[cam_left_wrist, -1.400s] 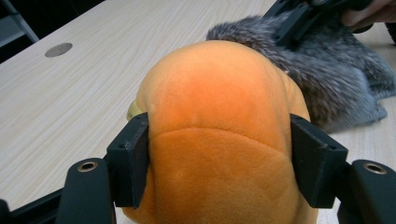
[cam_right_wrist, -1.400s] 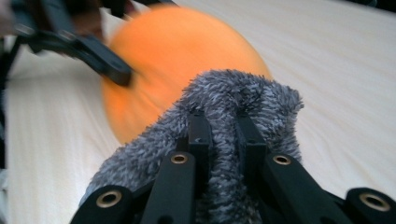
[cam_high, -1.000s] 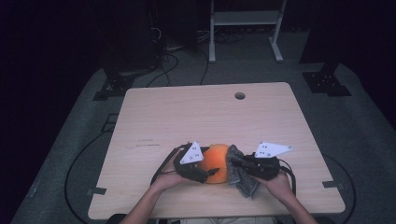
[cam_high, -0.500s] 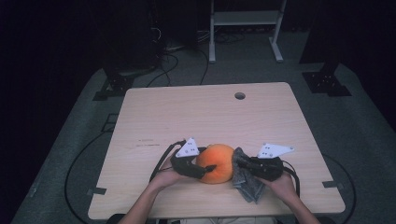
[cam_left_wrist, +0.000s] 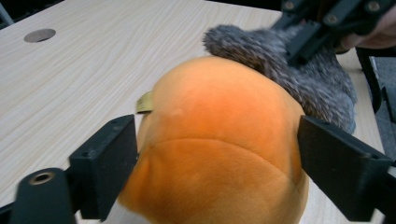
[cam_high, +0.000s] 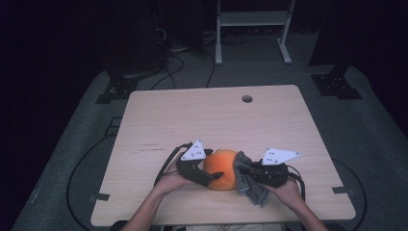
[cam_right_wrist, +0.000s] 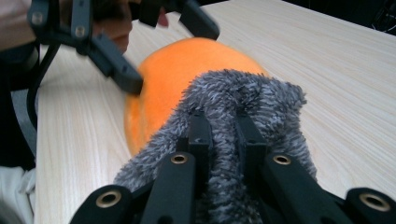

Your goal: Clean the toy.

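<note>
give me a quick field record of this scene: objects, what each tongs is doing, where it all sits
surface: light wooden table, with a round hole near the far edge
main object: orange plush ball, near the person's edge of the table
second object: grey fuzzy cloth, pressed against the ball's side
left tongs: jaws astride the ball; they have just been opening
right tongs: shut on the grey fuzzy cloth
hands: both at the near edge, one on each tongs
</note>
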`<state>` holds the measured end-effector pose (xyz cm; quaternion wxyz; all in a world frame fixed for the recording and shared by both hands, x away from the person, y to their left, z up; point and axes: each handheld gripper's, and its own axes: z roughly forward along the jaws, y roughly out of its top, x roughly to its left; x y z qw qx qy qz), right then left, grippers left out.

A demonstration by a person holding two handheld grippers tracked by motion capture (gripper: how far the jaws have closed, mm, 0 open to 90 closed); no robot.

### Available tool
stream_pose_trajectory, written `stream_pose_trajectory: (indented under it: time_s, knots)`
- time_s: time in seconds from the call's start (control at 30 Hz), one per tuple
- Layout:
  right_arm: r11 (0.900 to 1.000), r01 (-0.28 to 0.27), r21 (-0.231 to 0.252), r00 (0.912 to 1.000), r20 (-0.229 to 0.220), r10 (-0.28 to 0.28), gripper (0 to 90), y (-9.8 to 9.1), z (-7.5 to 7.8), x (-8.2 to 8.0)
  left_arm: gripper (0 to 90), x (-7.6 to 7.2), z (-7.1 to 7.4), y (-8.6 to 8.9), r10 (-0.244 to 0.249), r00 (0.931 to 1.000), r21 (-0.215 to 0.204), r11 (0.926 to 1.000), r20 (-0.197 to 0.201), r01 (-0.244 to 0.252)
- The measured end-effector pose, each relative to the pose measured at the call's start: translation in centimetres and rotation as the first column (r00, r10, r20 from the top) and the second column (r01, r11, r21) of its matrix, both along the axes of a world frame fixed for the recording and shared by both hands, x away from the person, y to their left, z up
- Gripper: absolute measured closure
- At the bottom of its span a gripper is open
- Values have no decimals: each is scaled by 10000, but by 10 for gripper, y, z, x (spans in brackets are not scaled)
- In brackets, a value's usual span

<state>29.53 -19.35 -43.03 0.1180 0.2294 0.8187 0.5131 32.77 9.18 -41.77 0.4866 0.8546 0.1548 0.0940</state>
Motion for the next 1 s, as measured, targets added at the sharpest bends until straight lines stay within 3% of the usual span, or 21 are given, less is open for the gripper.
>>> stream_pose_trajectory:
  time_s: [0.1, 0.2, 0.27, 0.3, 0.33, 0.43, 0.5, 0.53, 0.6, 0.8, 1.0]
  knots:
    - [9998, -144, -131, 9998, 153, 146, 792, -1, -1, -2, 87, 3, 3, 5, 276, 9992, -183, 9994, -272, -281]
    - [9994, -274, -198, 9993, 242, 279, 792, -1, 0, -5, 62, 9, -1, 6, 406, 9941, -123, 9990, -1008, -421]
    - [9992, -355, -193, 9990, 274, 360, 792, 0, 0, -5, 62, 11, -7, 2, 101, 9860, 77, 9999, -1664, -89]
    - [9992, -367, -152, 9990, 261, 371, 792, 0, 0, -6, 84, 11, -10, 1, -95, 9835, 138, 9998, -1804, 122]
    - [9994, -343, -88, 9991, 230, 345, 792, 0, 0, -6, 149, 9, -11, 1, -162, 9860, 61, 9998, -1657, 175]
    - [9996, -248, 158, 9994, 240, 244, 792, -3, 5, -6, 338, 3, -6, 2, -112, 9987, 31, 9999, -495, 114]
    - [9991, -107, 412, 9991, 419, 90, 792, -4, 11, -6, 390, 0, -3, 3, 34, 10000, -391, 9992, 92, -30]
    - [9978, -55, 654, 9988, 489, 23, 792, -5, 13, -5, 397, 0, -1, 2, 12, 9997, -311, 9995, 236, -5]
    - [9944, -17, 1057, 9987, 516, -38, 792, -4, 17, -2, 396, 0, -5, 0, -234, 9993, -142, 9996, 305, 238]
    - [9962, 277, 826, 9995, 106, -287, 793, 3, 4, 7, 382, 2, -15, 10, -87, 10000, -16, 10000, -3, 87]
    - [9959, 787, 435, 9959, -474, -767, 791, -11, -8, 10, 379, 3, -17, 14, -118, 9998, -118, 9999, -157, 116]
